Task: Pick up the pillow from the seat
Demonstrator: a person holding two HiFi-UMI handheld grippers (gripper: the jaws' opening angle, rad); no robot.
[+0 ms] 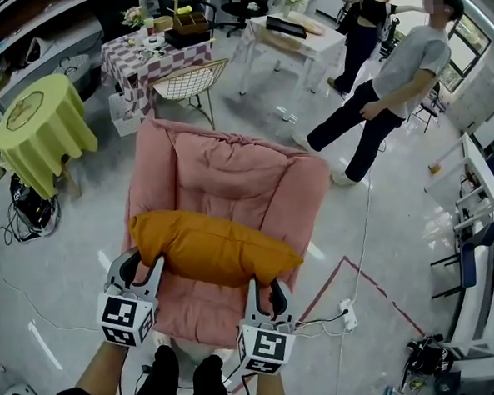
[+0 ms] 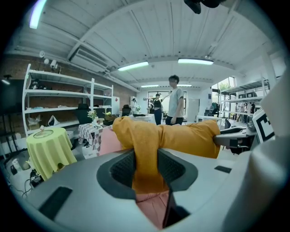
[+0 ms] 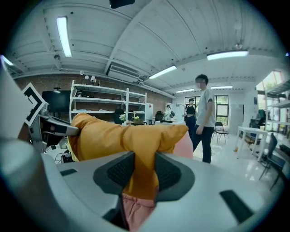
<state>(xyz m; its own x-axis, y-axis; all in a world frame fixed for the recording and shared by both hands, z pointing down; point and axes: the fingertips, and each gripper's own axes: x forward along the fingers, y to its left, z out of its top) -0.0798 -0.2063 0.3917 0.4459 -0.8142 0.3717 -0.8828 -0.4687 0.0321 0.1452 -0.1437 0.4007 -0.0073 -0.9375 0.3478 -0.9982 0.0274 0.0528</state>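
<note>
Both tongs loaded. My left gripper [image 1: 141,270] [image 2: 145,168] pinches one end of the mustard-yellow fabric pillow [image 1: 212,245] [image 2: 183,136] [image 3: 115,136]. My right gripper [image 1: 266,290] [image 3: 139,170] pinches the other end, with cloth bunched between each pair of ribbed pads. The pillow hangs crosswise between them, over the seat of the pink padded armchair [image 1: 229,173]; contact with the cushion cannot be told. The only print legible is the black-and-white square markers on the left cube [image 1: 125,317] and the right cube [image 1: 265,350].
</note>
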